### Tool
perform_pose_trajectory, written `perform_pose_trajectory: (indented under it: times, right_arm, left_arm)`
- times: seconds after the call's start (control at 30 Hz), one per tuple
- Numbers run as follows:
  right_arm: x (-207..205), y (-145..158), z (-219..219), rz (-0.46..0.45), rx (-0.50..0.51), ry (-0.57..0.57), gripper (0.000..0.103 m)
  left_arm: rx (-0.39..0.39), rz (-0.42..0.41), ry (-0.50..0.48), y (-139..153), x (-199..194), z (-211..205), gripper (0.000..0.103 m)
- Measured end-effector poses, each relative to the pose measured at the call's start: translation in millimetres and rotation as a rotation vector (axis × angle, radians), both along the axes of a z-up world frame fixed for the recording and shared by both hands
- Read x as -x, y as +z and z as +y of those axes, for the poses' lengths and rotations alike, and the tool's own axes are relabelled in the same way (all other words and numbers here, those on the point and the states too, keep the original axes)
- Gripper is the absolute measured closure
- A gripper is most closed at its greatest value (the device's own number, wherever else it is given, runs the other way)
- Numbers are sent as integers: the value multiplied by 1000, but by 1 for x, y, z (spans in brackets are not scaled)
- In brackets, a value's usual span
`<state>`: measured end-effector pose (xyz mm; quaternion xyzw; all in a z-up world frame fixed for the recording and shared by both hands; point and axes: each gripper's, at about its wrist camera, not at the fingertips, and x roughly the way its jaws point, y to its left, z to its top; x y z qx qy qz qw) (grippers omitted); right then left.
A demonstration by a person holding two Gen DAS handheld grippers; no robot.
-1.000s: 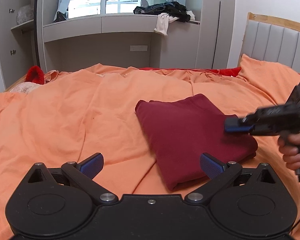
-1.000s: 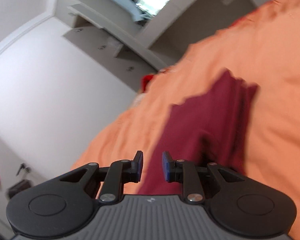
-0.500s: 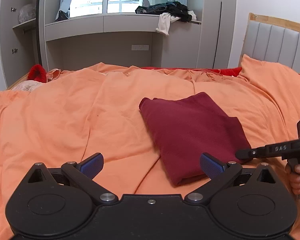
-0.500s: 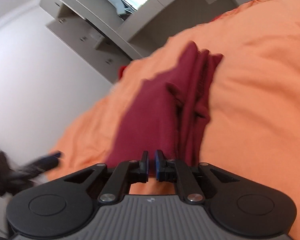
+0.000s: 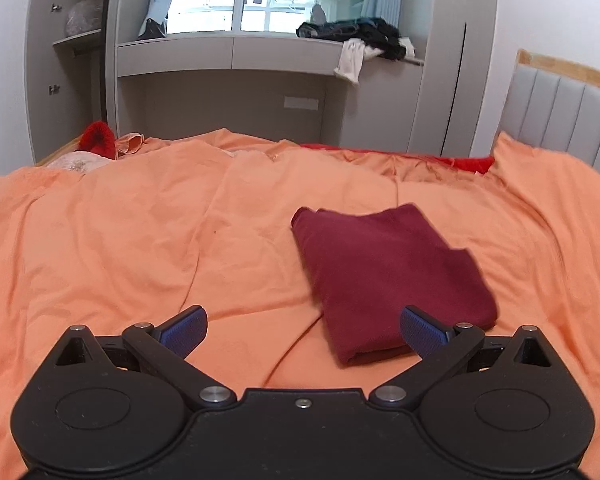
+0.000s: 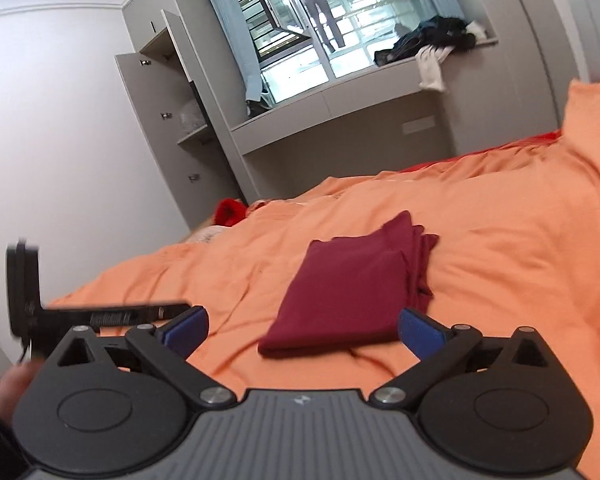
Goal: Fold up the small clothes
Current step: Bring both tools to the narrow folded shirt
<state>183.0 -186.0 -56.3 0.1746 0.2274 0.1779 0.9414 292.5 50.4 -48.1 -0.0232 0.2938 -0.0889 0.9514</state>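
The maroon garment (image 5: 392, 276) lies folded into a soft, thick rectangle on the rumpled orange bedspread (image 5: 140, 240), its layered edges stacked toward the two o'clock side in the right wrist view (image 6: 352, 292). Bare, creased bedspread surrounds it on every side. At ten o'clock sits a fuzzy red item (image 5: 97, 139); at twelve, a grey window ledge (image 5: 232, 54) carries dark clothes (image 5: 360, 36). The left claw (image 5: 303, 330) and right claw (image 6: 303, 330) hover spread wide, holding nothing, short of the garment's near edge.
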Motion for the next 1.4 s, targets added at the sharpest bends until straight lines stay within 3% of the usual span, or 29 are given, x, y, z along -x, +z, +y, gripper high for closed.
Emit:
perform_pose_trajectory:
  times: [0.1,0.2,0.27,0.37,0.57,0.77,0.87,1.0,1.13,1.3,1.4]
  right_arm:
    - [27,9,4,22,32,-24,0]
    - [45,22,6,34,31,-22,0]
    - [58,32,3,17,9,-5,0]
    - [74,49,-5,-47,-6,31,0]
    - [82,68,-18,-115,-10,8,0]
    - [69,63,-30,-113,-1,30,0]
    - [50,64,-38,-89,17,49,0]
    - [11,68,-47,-51,53,71,0]
    - [-47,58,-52,19,78,99,0]
    - [-132,20,-70,166,-107,173,0]
    - [-182,-8,-78,251,-152,187,0]
  left_arm:
    - [22,-14,15,13,14,0,1]
    - [-20,-23,-8,25,28,-6,1]
    - [-59,-52,-11,34,41,-13,1]
    - [-34,-73,-31,45,58,-15,1]
    - [58,-133,-33,65,85,-21,0]
    - [-11,-113,-46,62,73,-39,0]
    - [35,-78,-86,54,58,-36,0]
    - [30,-50,-75,41,24,-28,0]
    - [85,44,-53,15,-25,-14,0]
    - [141,163,-47,-25,-81,-11,1]
    - [187,235,-33,-51,-111,-9,1]
